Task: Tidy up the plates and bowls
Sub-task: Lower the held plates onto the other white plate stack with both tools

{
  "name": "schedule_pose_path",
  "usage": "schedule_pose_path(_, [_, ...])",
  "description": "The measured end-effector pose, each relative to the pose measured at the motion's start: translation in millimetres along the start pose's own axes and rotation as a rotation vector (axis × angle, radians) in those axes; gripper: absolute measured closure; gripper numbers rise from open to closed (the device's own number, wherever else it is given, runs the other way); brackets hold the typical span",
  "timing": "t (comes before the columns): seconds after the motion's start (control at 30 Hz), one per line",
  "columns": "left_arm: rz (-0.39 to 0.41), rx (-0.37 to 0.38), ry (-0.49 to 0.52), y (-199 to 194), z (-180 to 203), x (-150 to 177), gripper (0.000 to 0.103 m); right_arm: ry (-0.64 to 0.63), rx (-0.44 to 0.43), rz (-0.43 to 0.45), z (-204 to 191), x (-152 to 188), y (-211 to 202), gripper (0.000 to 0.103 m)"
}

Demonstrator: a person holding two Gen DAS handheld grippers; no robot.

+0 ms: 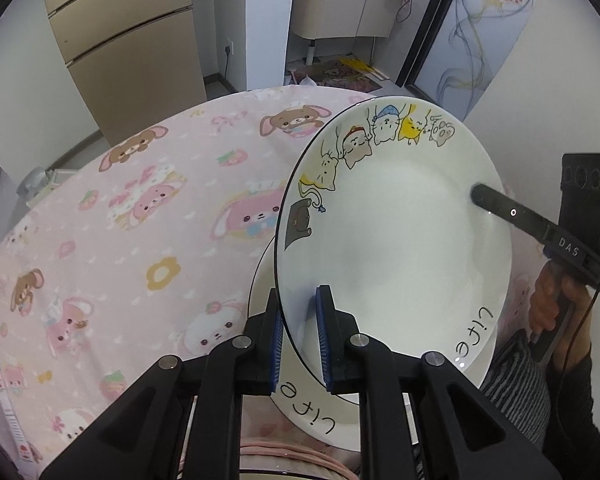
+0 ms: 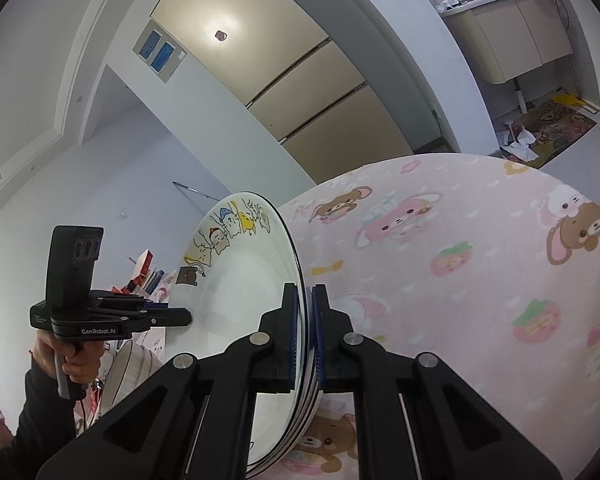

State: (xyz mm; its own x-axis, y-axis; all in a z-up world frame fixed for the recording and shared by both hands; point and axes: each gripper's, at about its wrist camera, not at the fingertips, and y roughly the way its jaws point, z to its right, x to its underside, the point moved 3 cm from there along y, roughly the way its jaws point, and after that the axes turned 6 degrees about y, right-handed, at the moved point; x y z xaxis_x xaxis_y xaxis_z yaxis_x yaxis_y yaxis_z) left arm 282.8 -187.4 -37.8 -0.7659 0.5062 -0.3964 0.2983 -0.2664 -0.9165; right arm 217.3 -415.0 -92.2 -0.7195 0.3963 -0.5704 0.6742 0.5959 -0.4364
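— How far along is the sorting?

— Partway, I'd judge. A white plate with cartoon cats [image 1: 400, 232] is held tilted above a second matching plate [image 1: 320, 412] that lies flat on the pink tabletop [image 1: 140, 220]. So the stack is begun and this plate is not yet set down on it. From the right wrist view there may be more than one rim pinched together – the edge looks layered, but it is too distorted to be sure. No bowls that I can clearly make out, apart from a pale rounded dish [image 2: 130, 368] low at the left in that view.

— And the hands?

— Both on the same plate. The left gripper [image 1: 300, 340] points steeply down, its blue pads clamped on the near rim. The right gripper [image 2: 307, 336] comes in flatter from the side, its jaws pressed tight on the opposite rim. A hand [image 1: 556, 300] wraps the right handle, dark sleeve below it.
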Motion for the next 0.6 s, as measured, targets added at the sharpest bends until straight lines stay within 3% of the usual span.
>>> schedule_pose_path(0.43, [-0.044,-0.103,0.053,17.2,7.0,7.4,0.086,-0.056,0.053,-0.025,-3.9,7.3,1.9,0.094])
schedule_pose_path(0.6, [-0.043,-0.105,0.039,19.3,5.4,11.4,0.086,-0.059,0.061,-0.03,-4.3,10.0,2.1,0.091])
